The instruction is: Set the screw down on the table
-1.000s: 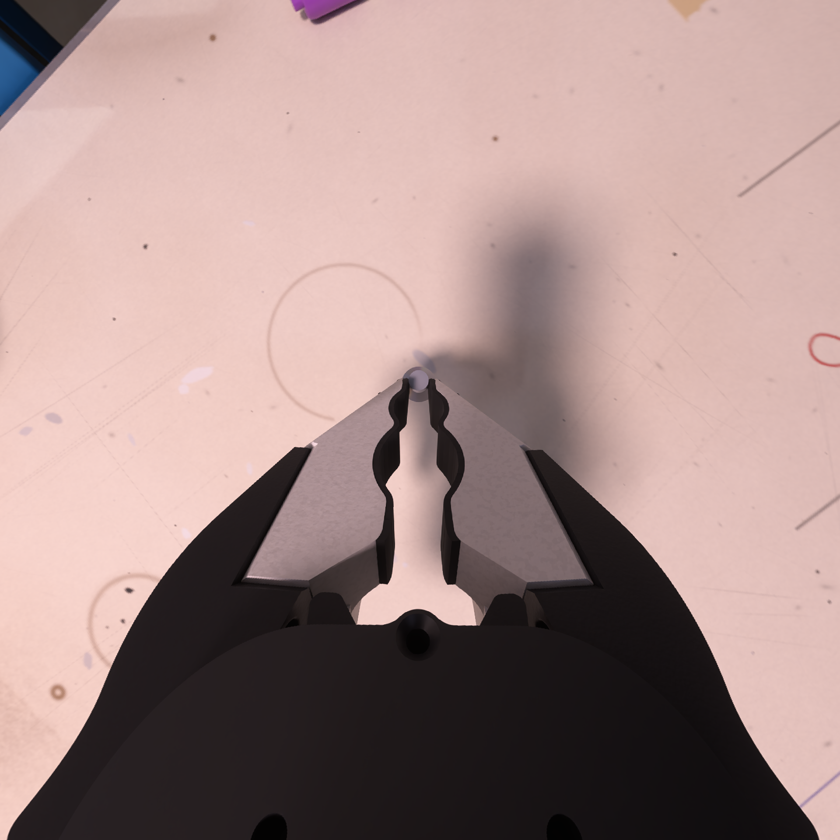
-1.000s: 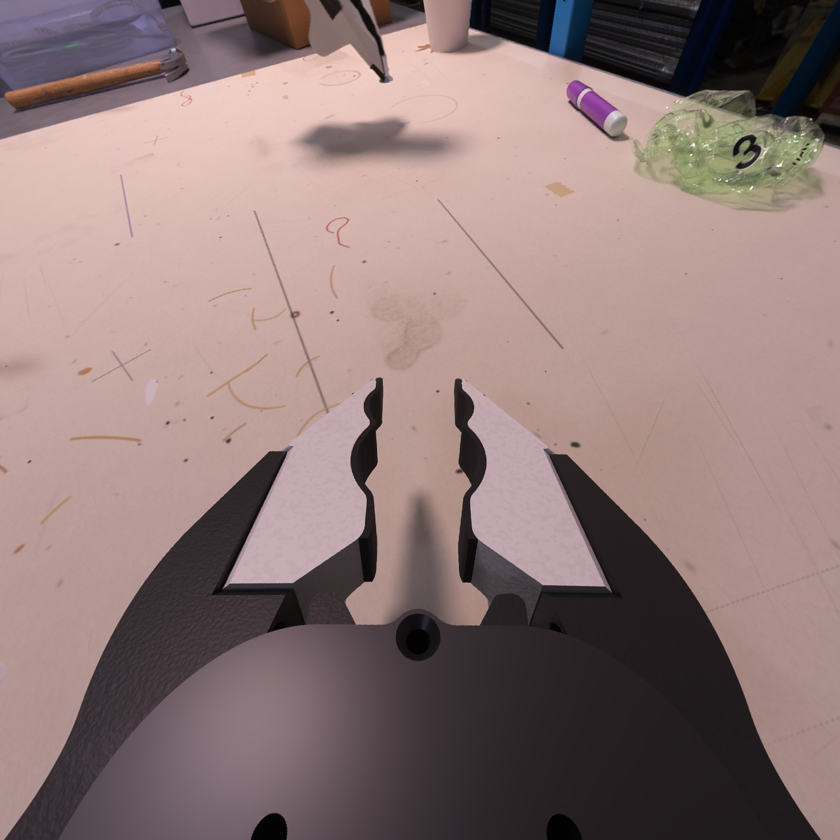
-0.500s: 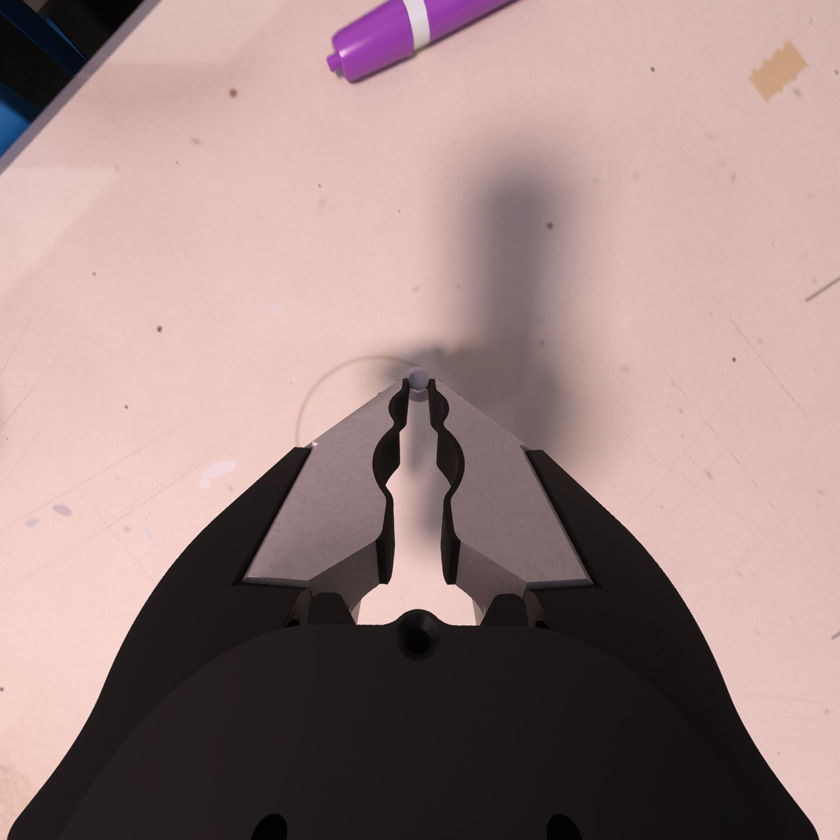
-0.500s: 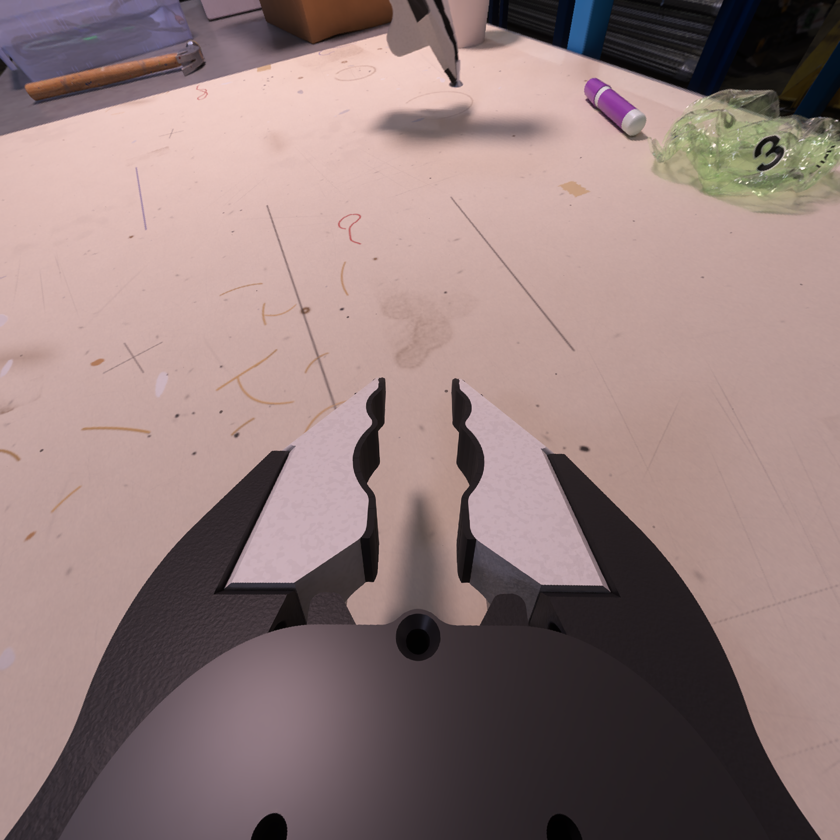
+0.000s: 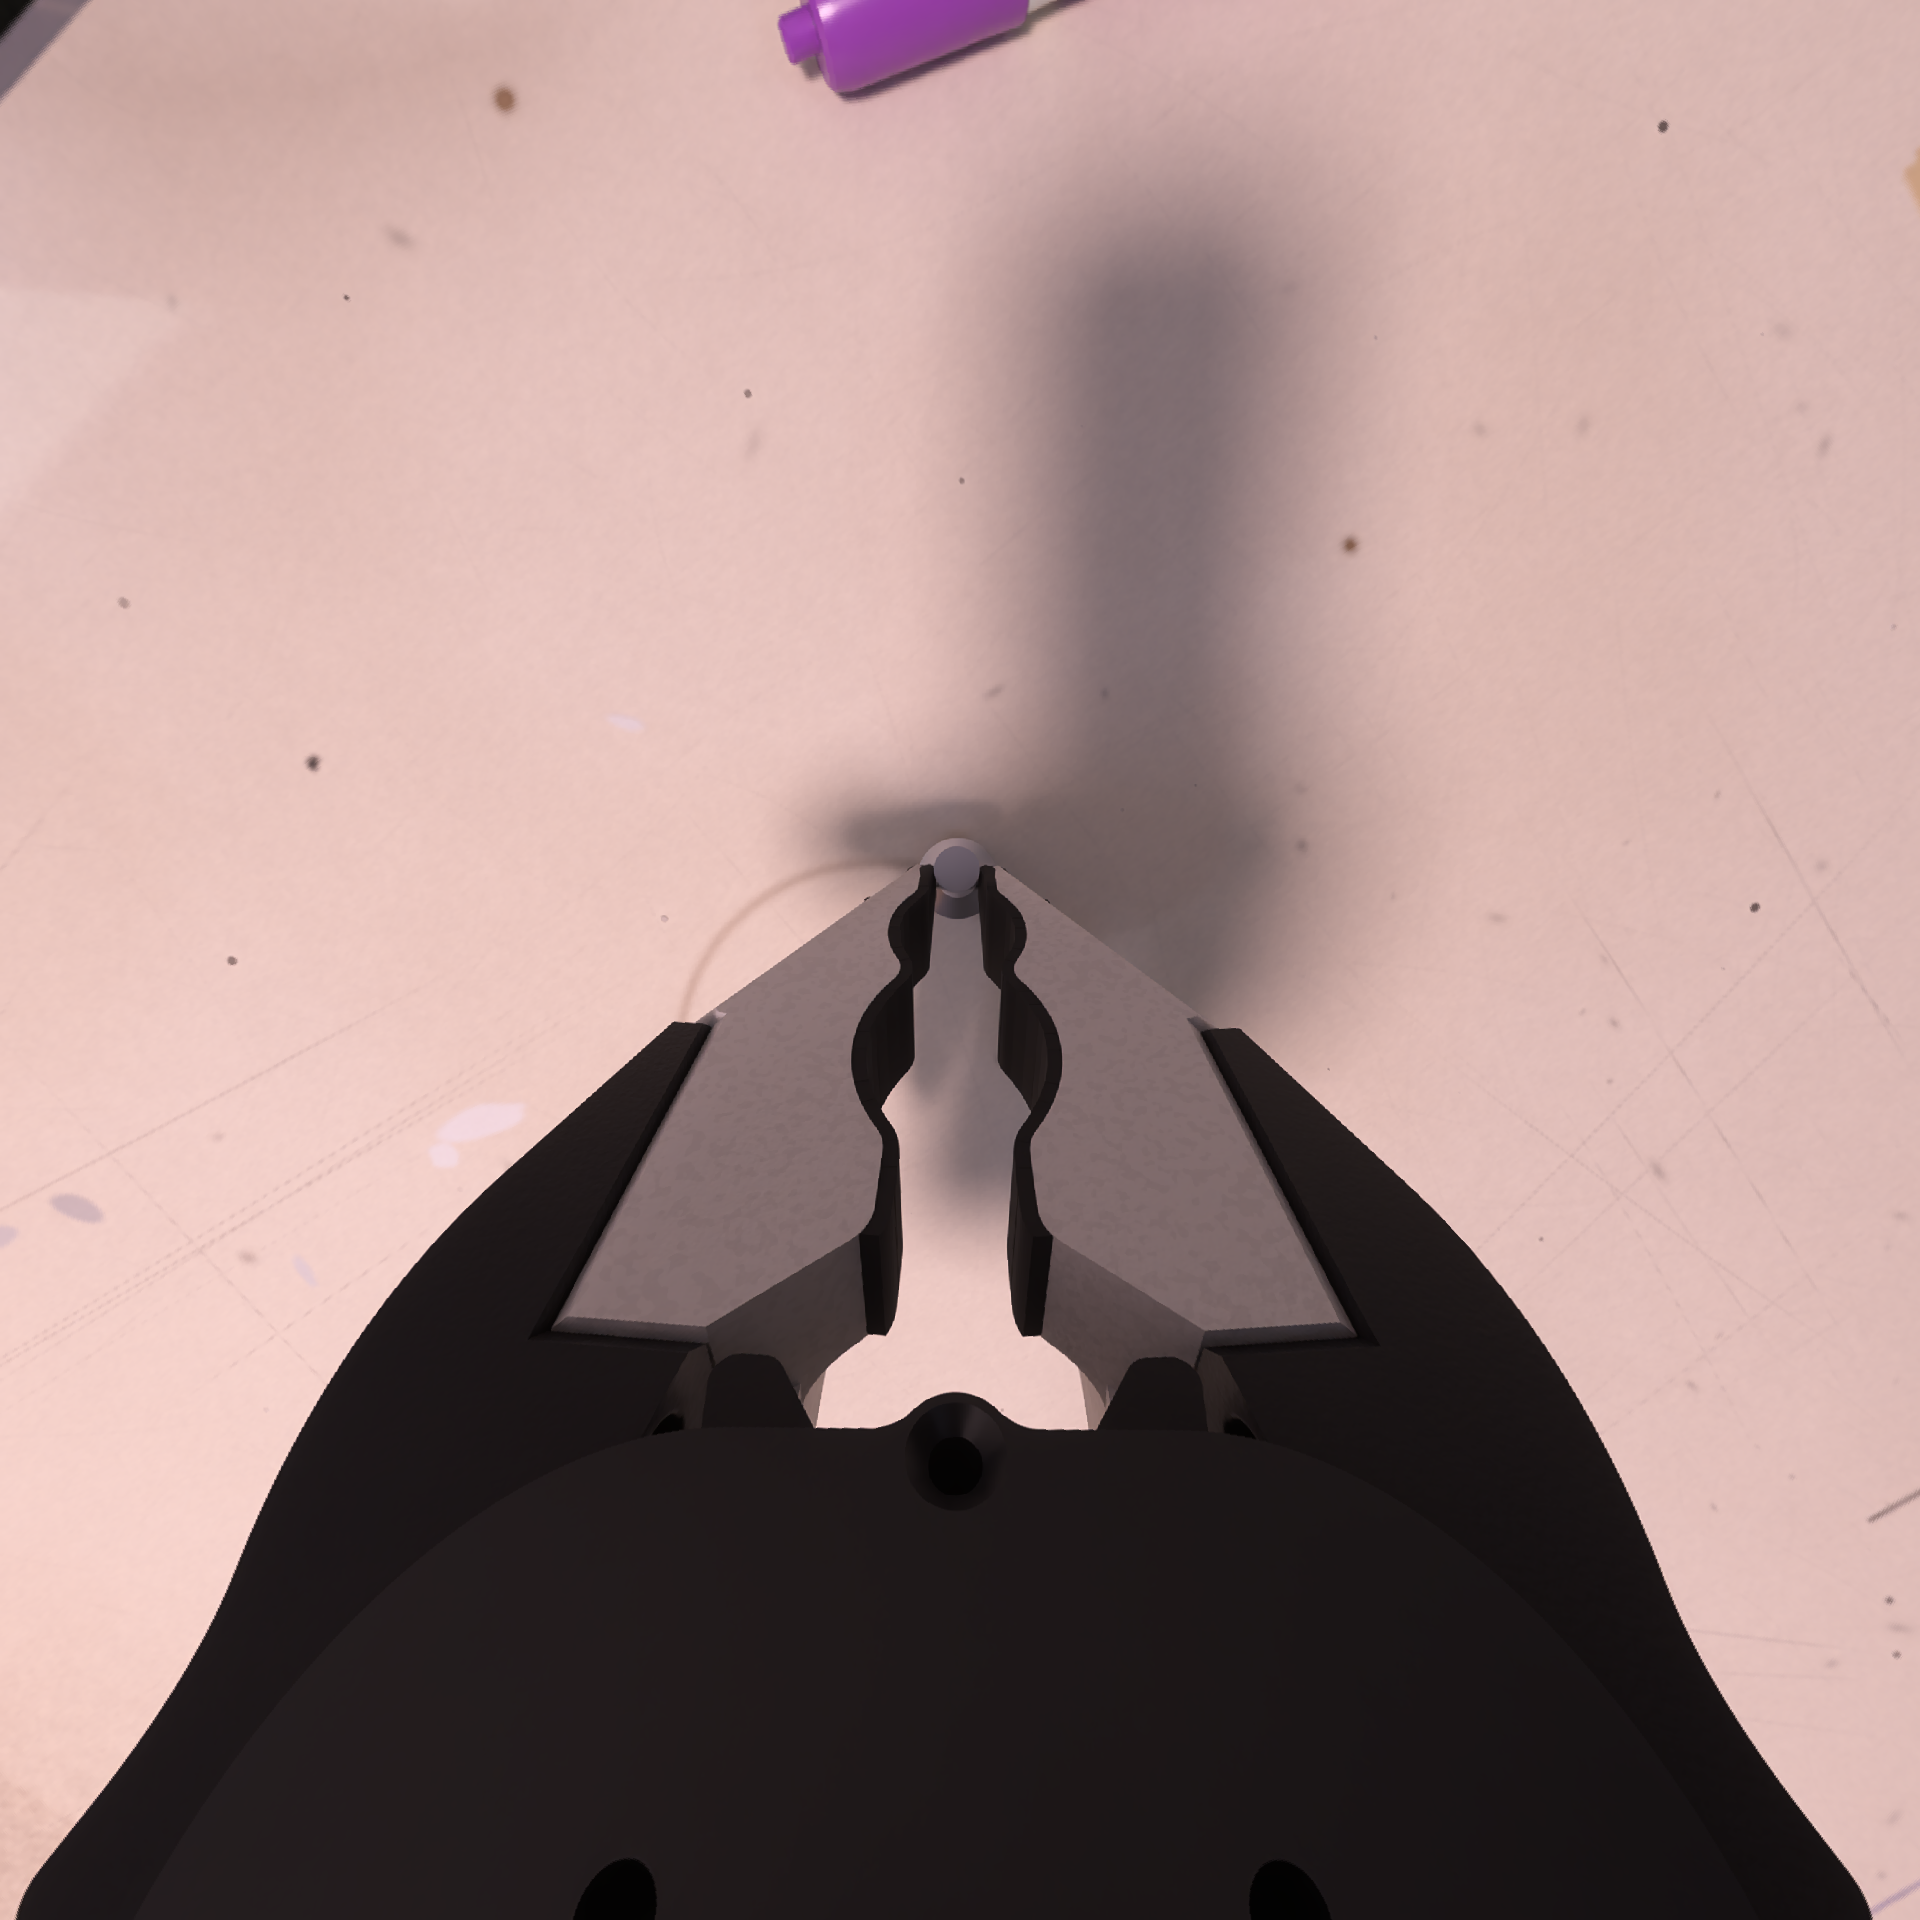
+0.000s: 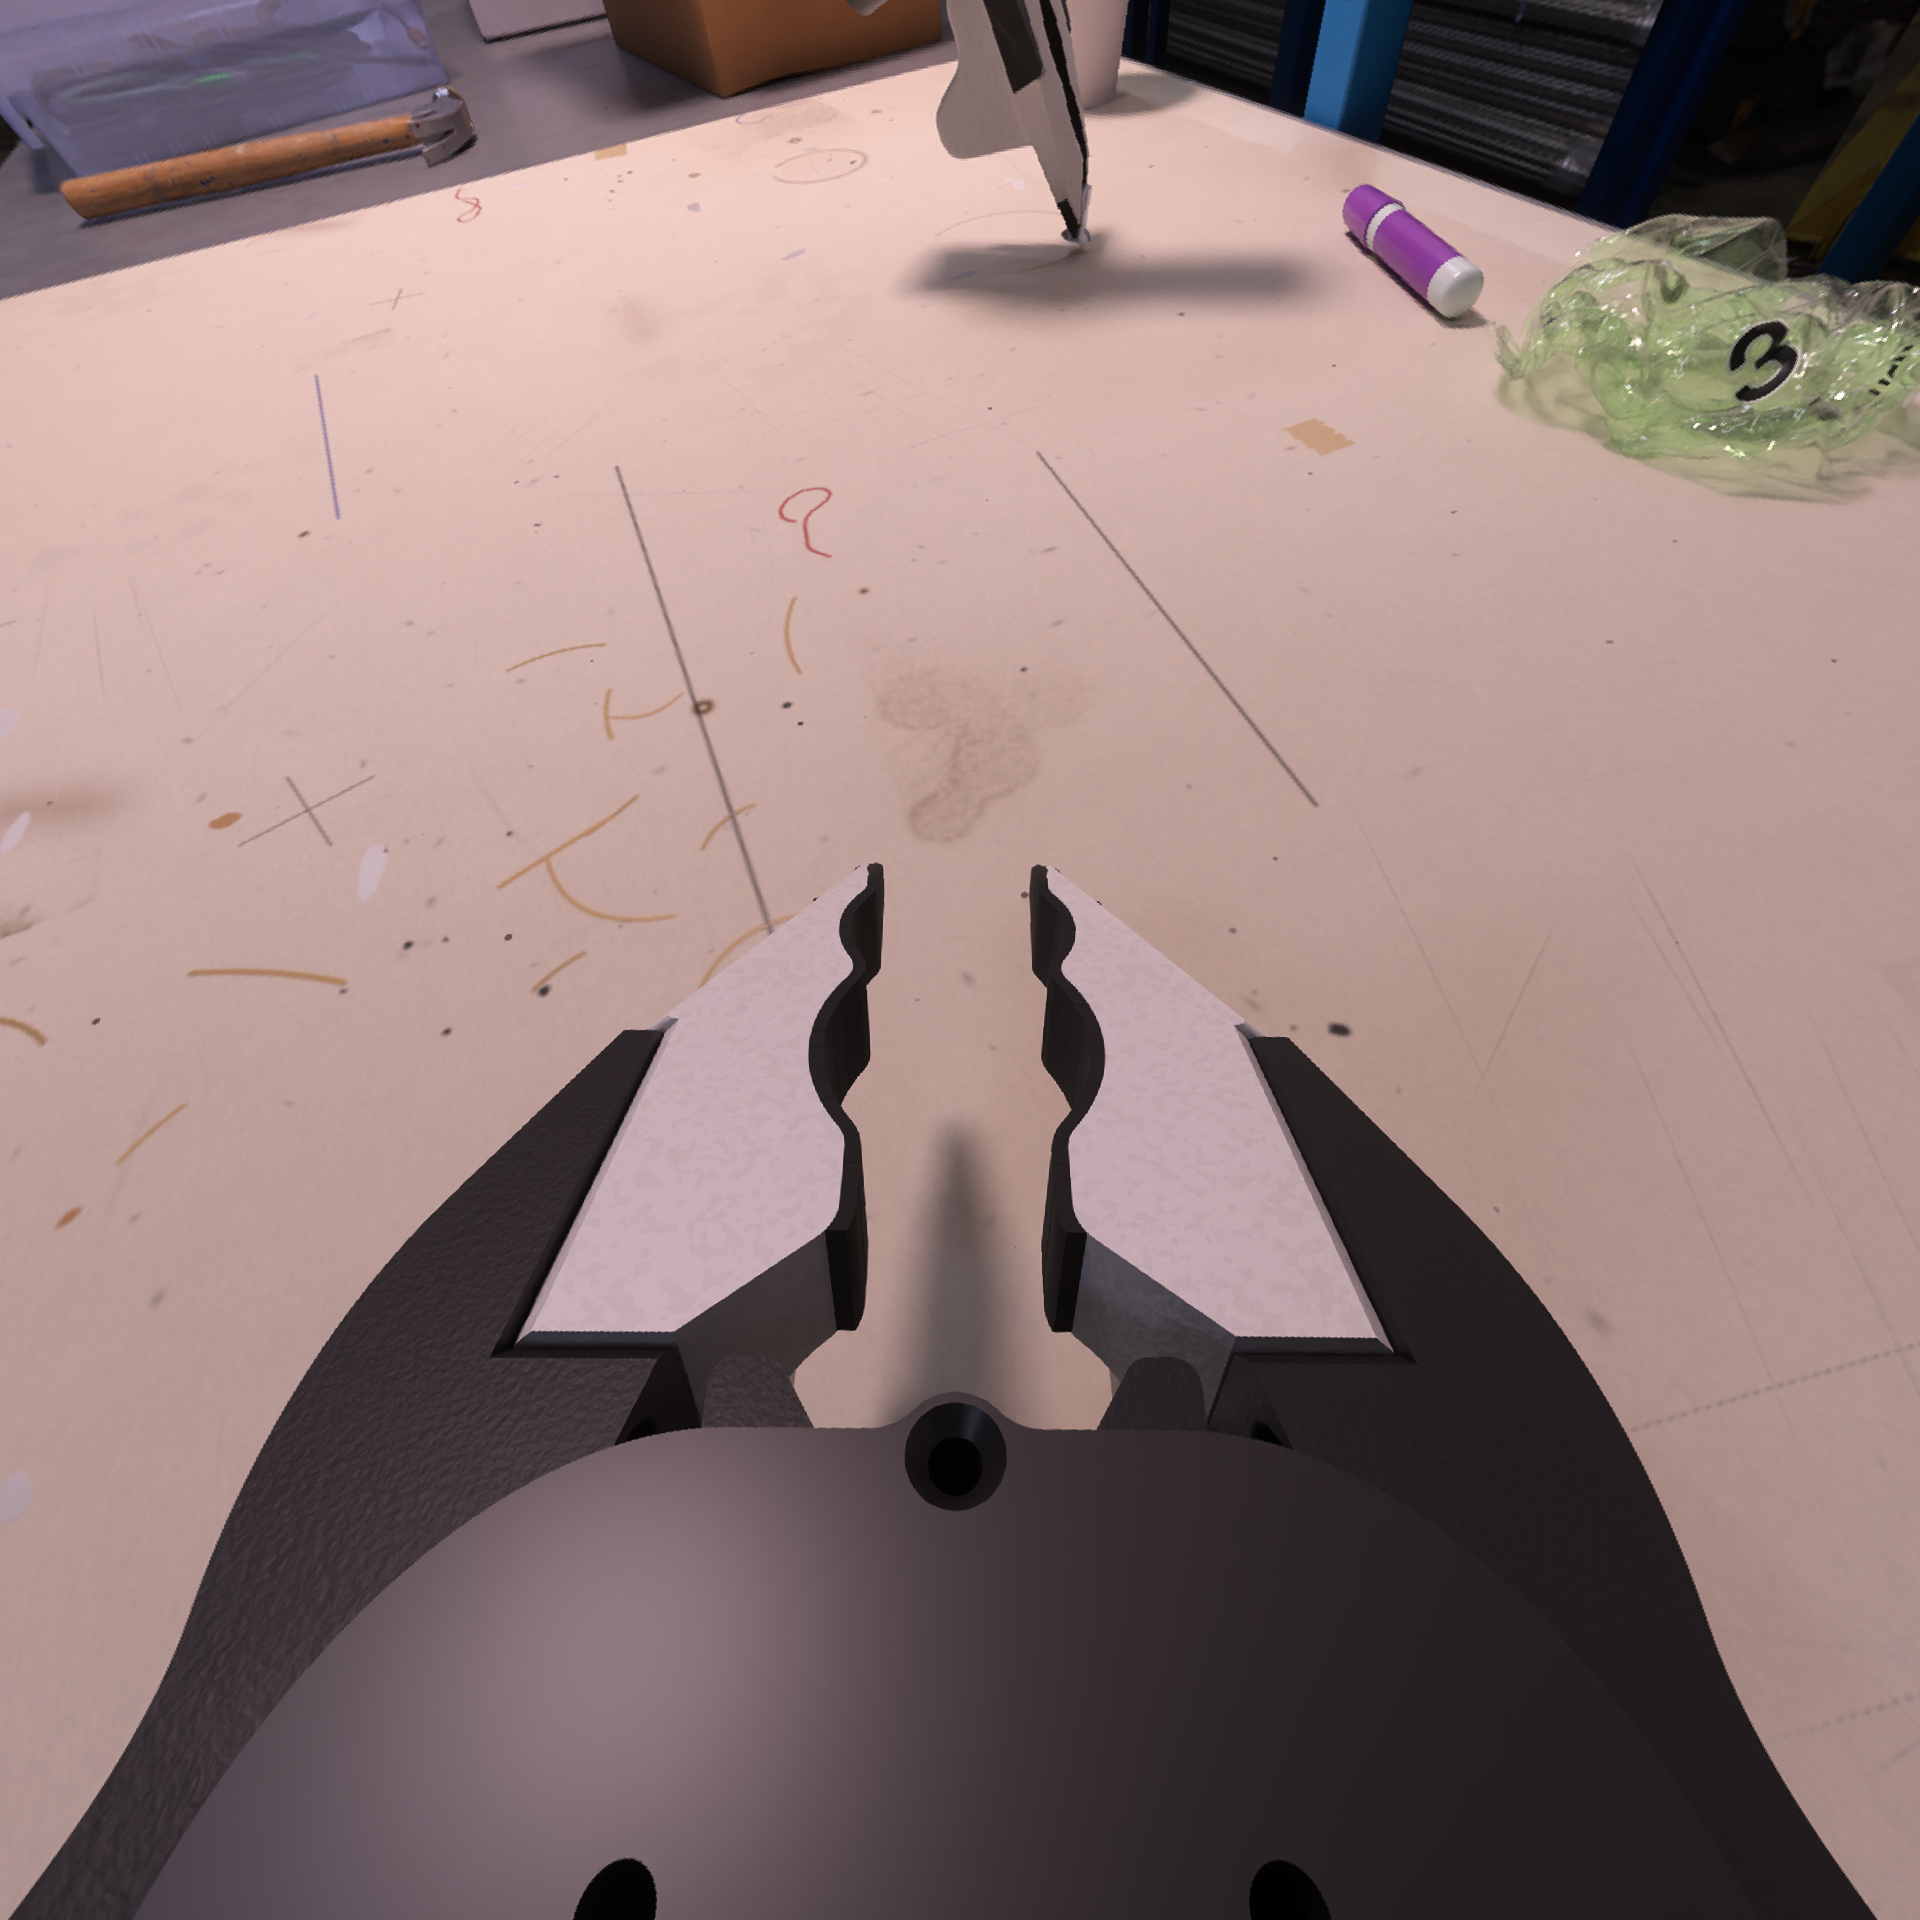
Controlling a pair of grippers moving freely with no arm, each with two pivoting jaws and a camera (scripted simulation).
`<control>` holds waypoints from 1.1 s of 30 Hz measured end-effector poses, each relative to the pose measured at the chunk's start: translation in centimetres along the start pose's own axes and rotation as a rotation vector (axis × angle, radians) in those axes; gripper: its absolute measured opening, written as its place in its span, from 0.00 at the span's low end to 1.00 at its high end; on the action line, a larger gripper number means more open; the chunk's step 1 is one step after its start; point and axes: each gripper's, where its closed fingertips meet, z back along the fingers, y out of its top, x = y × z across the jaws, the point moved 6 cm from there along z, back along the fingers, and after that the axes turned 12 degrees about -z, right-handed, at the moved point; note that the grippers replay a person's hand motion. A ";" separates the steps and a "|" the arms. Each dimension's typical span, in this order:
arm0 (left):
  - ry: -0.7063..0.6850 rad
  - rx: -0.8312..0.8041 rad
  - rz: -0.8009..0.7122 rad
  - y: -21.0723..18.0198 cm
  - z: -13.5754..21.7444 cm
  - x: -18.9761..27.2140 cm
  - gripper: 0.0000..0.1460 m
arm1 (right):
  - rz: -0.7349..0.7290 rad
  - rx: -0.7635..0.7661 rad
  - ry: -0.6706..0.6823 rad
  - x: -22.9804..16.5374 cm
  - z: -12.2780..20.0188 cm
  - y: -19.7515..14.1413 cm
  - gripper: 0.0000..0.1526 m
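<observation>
My left gripper (image 5: 957, 878) is shut on a small grey screw (image 5: 956, 868), pinched at the very fingertips, pointing down at the pink table (image 5: 416, 520). The screw's tip is at or just above the tabletop; its shadow meets it. In the right wrist view the left gripper (image 6: 1070, 213) shows far off, tilted steeply down with its tip at the table surface. My right gripper (image 6: 956, 883) is open and empty, low over the near part of the table (image 6: 1455, 831).
A purple marker (image 5: 914, 42) lies beyond the left gripper; it also shows in the right wrist view (image 6: 1408, 249). A crumpled green plastic bag (image 6: 1714, 364) lies at the right. A hammer (image 6: 260, 156), a brown box (image 6: 769, 42) and a white cup (image 6: 1101, 62) sit at the back.
My left gripper has moved forward towards the purple marker and lower, with the screw still held. Its shadow has closed in on the tips. The right gripper has barely moved.
</observation>
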 end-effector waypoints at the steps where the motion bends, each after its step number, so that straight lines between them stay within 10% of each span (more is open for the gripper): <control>1: -0.010 -0.002 0.000 -0.1 0.0 0.0 0.05 | 0.001 0.000 -0.001 0.0 0.0 0.0 0.18; 14: 0.000 0.054 -0.057 0.7 2.9 1.4 0.05 | -0.006 0.016 -0.014 0.2 0.2 0.1 0.17; 25: -0.406 0.199 -0.517 3.7 4.7 26.0 0.05 | -0.033 0.135 -0.055 1.1 1.8 1.0 0.18; 33: -0.418 0.069 -0.558 2.8 0.3 30.4 0.05 | -0.007 0.124 -0.082 0.9 1.9 1.0 0.19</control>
